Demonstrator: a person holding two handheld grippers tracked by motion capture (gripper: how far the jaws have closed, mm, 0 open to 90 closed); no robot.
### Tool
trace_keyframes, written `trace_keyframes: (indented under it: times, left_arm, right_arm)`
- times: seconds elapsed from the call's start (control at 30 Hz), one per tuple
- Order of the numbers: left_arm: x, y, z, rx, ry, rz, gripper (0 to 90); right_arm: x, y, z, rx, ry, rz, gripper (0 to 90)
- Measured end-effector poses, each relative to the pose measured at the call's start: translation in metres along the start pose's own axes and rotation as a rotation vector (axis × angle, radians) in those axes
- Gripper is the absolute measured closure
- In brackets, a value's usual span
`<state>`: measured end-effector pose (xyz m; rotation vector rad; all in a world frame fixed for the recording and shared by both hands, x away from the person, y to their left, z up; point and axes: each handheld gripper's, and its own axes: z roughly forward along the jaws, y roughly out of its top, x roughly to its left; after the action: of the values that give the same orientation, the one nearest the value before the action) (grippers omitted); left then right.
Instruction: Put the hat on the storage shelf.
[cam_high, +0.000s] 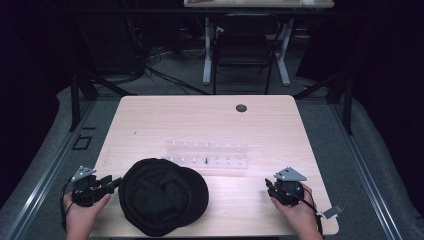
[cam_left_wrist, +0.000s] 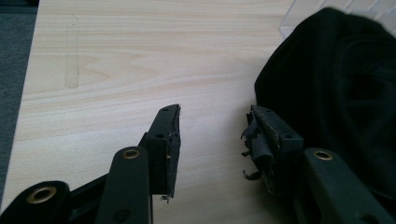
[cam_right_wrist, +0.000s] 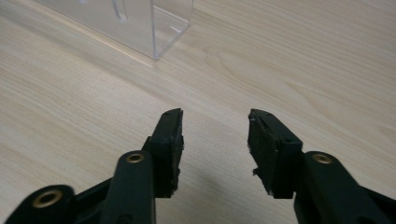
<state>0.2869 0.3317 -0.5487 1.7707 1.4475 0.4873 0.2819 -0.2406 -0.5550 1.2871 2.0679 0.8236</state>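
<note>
A black cap (cam_high: 162, 195) lies on the light wooden table (cam_high: 200, 120) near its front edge, left of centre. My left gripper (cam_high: 114, 183) sits at the table's front left, open, jaws pointing right toward the cap. In the left gripper view the left gripper (cam_left_wrist: 215, 126) holds nothing, and the cap (cam_left_wrist: 336, 84) lies just beyond its right jaw. My right gripper (cam_high: 269, 186) rests at the front right, open and apart from the cap. In the right gripper view the right gripper (cam_right_wrist: 215, 123) has bare wood between its jaws.
A clear plastic rack (cam_high: 207, 156) with small pegs stands mid-table behind the cap; its corner (cam_right_wrist: 154, 28) shows ahead of the right jaws. A round grommet (cam_high: 241, 108) is near the far edge. A chair (cam_high: 244, 50) and desk legs stand beyond the table.
</note>
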Motion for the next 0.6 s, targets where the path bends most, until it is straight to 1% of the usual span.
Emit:
trace_keyframes:
  times: [0.07,0.1,0.17,0.2,0.23,0.27,0.3,0.37,0.4,0.43,0.5,0.53,0.6]
  left_arm:
    - [-0.001,0.000,-0.001,0.000,0.006,0.003,57.0]
    - [-0.001,0.001,-0.001,-0.016,0.009,-0.001,58.5]
    - [0.000,0.001,-0.002,-0.034,-0.016,-0.012,60.2]
    - [0.000,0.001,-0.003,-0.030,-0.018,-0.007,61.7]
    - [-0.001,0.002,-0.003,-0.018,-0.012,0.010,64.2]
    - [-0.002,0.002,-0.004,-0.018,-0.007,0.019,64.1]
    - [-0.002,0.002,-0.005,-0.016,-0.006,0.021,64.1]
    - [-0.004,0.003,-0.007,-0.010,-0.003,0.010,63.4]
    - [-0.006,0.005,-0.007,-0.006,-0.016,0.002,61.8]
    - [-0.006,0.005,-0.007,-0.006,-0.016,0.002,61.4]
    - [-0.009,0.007,-0.010,0.005,-0.030,0.010,60.4]
    - [-0.011,0.007,-0.011,0.015,-0.031,0.014,60.9]
    - [-0.012,0.007,-0.014,0.024,-0.037,-0.002,61.4]
  right_arm:
    - [0.001,-0.002,0.001,-0.005,-0.004,0.003,58.1]
    - [0.002,-0.003,0.001,-0.002,-0.009,-0.001,58.9]
    - [0.003,-0.005,0.001,0.004,-0.010,-0.011,60.1]
    - [0.002,-0.006,0.001,0.008,0.000,-0.006,60.1]
    - [0.001,-0.006,0.001,0.010,0.004,-0.001,60.0]
    - [0.000,-0.005,-0.001,0.000,0.013,0.018,59.6]
    - [0.000,-0.005,-0.001,0.000,0.013,0.018,59.6]
    - [0.000,-0.006,-0.002,-0.007,0.006,0.025,58.7]
    - [0.001,-0.006,-0.002,-0.004,0.008,0.028,58.5]
    - [0.001,-0.006,-0.002,-0.004,0.008,0.028,58.5]
    - [0.001,-0.005,-0.004,-0.005,0.001,0.018,58.2]
    - [0.001,-0.004,-0.006,-0.019,0.001,0.027,58.1]
    - [0.001,-0.004,-0.008,-0.020,-0.001,0.025,58.1]
